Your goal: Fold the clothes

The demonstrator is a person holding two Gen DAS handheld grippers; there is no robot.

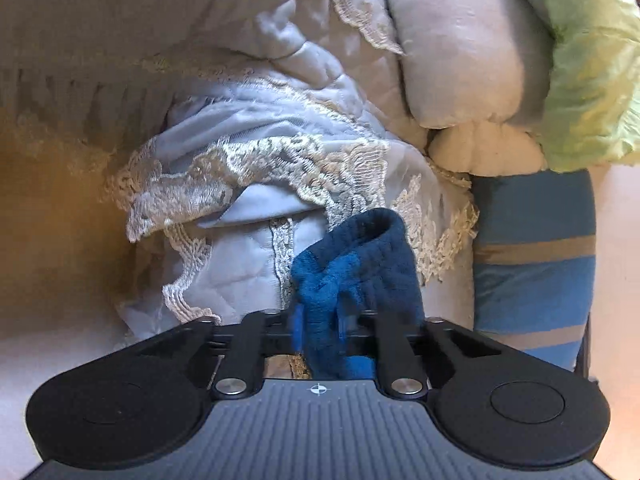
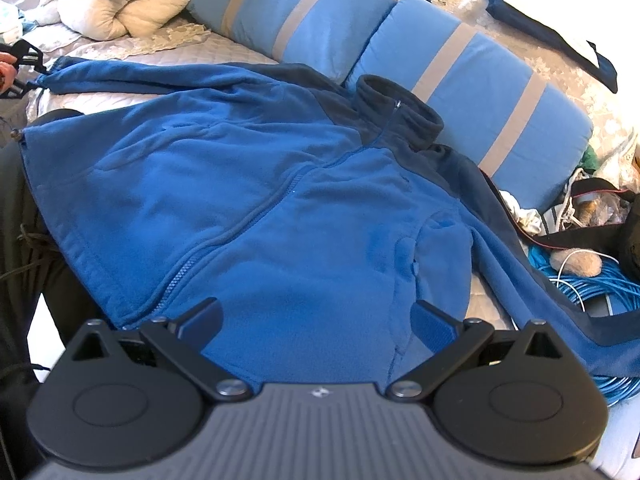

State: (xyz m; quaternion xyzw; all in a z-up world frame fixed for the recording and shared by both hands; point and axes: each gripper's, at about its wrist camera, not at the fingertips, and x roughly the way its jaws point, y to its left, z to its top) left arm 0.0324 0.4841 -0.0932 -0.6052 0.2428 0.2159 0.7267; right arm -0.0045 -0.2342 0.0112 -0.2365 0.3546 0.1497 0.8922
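Blue fleece jacket spread front-up on the quilted bed, one sleeve cuff pinched in your left gripper.

The pale quilted bedspread (image 2: 224, 50) carries the zipped blue fleece jacket with a dark navy collar (image 2: 256, 208), its collar at 1 o'clock against two blue pillows with tan stripes (image 2: 472, 92). A cream and green duvet bundle (image 2: 120, 4) lies at 11 o'clock; a coil of light blue cable (image 2: 600, 288) sits at 3 o'clock. Your right gripper (image 2: 316, 322) hovers over the hem, fingers spread wide, holding nothing. Your left gripper (image 1: 320, 324) is closed on the navy-edged sleeve cuff (image 1: 360, 264), seen against the lace-trimmed bedspread edge (image 1: 248, 164).
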